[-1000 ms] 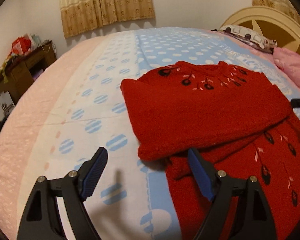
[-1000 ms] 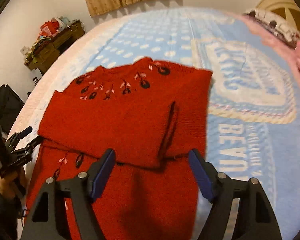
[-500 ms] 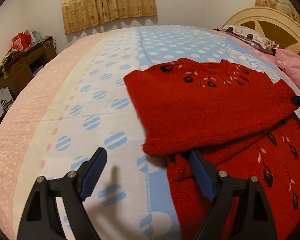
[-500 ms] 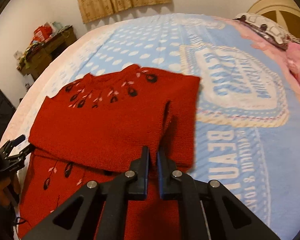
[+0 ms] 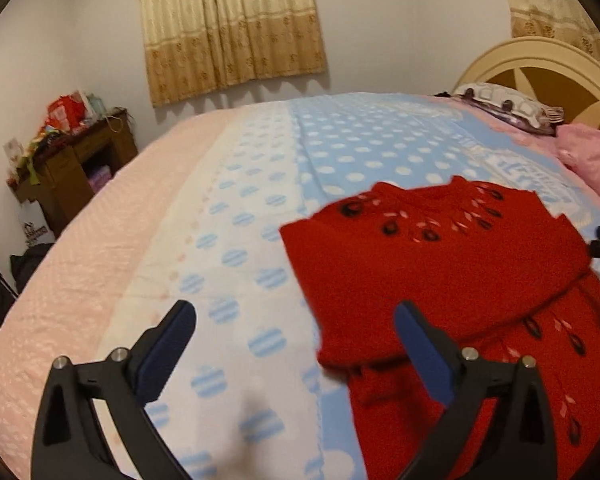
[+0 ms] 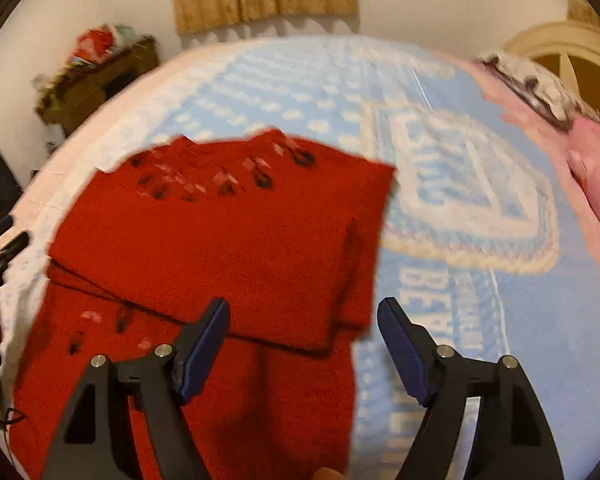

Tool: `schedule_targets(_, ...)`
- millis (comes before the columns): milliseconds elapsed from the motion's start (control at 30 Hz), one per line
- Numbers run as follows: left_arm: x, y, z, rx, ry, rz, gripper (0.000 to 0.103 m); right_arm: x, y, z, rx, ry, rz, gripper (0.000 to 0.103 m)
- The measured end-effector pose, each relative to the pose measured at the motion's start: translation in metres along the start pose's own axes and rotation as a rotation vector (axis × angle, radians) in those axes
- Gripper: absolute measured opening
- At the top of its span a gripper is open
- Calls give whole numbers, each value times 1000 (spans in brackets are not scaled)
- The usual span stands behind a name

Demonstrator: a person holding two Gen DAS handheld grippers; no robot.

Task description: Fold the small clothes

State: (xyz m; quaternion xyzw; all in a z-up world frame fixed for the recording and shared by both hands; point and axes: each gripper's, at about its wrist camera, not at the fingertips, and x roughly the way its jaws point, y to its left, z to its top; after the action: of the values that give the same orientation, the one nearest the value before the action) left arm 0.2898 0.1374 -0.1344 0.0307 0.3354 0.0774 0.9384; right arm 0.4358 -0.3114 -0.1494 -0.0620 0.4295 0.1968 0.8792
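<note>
- No containers anywhere in view, just the red sweater [image 5: 452, 272] lying flat on the bed cover [image 5: 228, 240].
- Sweater's long axis runs away from both claws, neckline at the far end, sleeves folded across the chest.
- Left gripper [image 5: 296, 344] is wide open with nothing in it; the sweater's left folded edge sits just ahead of its right finger.
- Right gripper [image 6: 303, 338] is also spread wide and empty, with the sweater's right edge between its fingers.
- Plenty of bare bed cover left of the left claw and right of the right one; pink pillow [image 5: 592, 164] far off to the right.
</note>
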Motion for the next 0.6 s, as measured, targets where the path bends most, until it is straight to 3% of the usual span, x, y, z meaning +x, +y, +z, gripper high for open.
schedule_targets(167, 48, -11, -9, 24, 139, 20, 102, 20, 12, 9, 12, 9, 124, 77)
schedule_targets(233, 62, -19, -18, 50, 209, -8, 102, 39, 12, 5, 3, 71, 112, 77)
schedule_targets(300, 57, -20, -19, 55, 179, 9, 103, 52, 8, 1, 22, 105, 106, 76)
schedule_targets(500, 57, -22, -19, 62, 181, 12, 103, 32, 12, -5, 7, 55, 99, 75)
schedule_targets(600, 56, -22, -19, 57, 182, 10, 103, 40, 12, -12, -25, 98, 61, 75)
